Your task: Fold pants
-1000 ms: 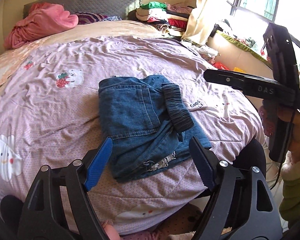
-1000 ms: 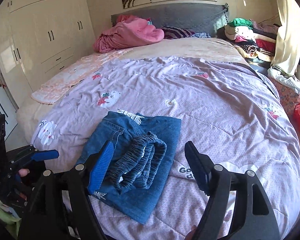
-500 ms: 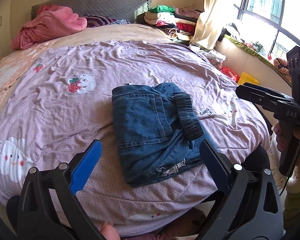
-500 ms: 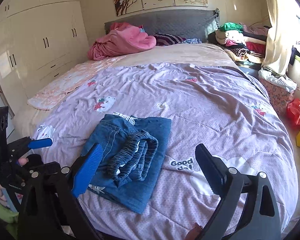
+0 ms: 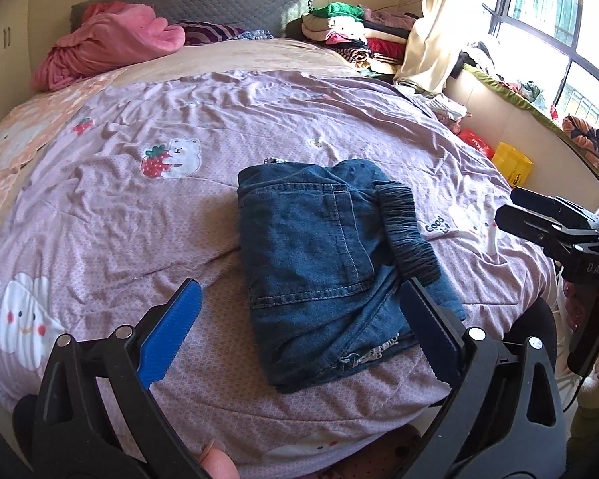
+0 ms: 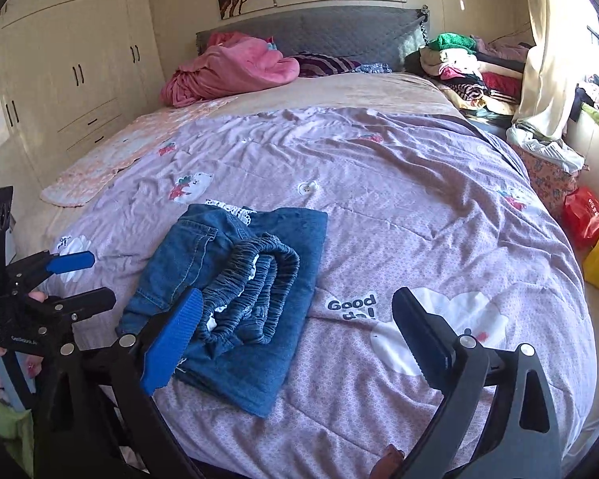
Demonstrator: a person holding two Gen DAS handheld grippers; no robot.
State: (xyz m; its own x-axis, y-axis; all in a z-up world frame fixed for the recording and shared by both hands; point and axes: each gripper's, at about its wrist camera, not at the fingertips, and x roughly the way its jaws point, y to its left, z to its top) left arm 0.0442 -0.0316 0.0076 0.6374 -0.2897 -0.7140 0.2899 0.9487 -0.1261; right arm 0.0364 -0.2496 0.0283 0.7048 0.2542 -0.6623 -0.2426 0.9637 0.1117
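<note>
A pair of blue denim pants point(image 5: 323, 263) lies folded into a compact rectangle near the front edge of the bed, back pocket up, with the elastic waistband bunched along its right side. It also shows in the right wrist view point(image 6: 239, 287). My left gripper point(image 5: 299, 331) is open and empty, held above the bed's front edge just short of the pants. My right gripper point(image 6: 295, 339) is open and empty, held to the right of the pants. Each gripper shows in the other's view: the right one point(image 5: 539, 219), the left one point(image 6: 72, 279).
The bed is covered by a wrinkled purple quilt point(image 5: 179, 207) with cartoon prints. A pink blanket point(image 6: 227, 68) lies by the grey headboard. Stacked clothes point(image 6: 459, 64) sit at the far right. A red bag point(image 6: 583, 215) and a yellow bag point(image 5: 513, 163) stand beside the bed.
Both grippers have pulled back and up from the folded pants and their jaws have spread wider. The pants have not moved.
</note>
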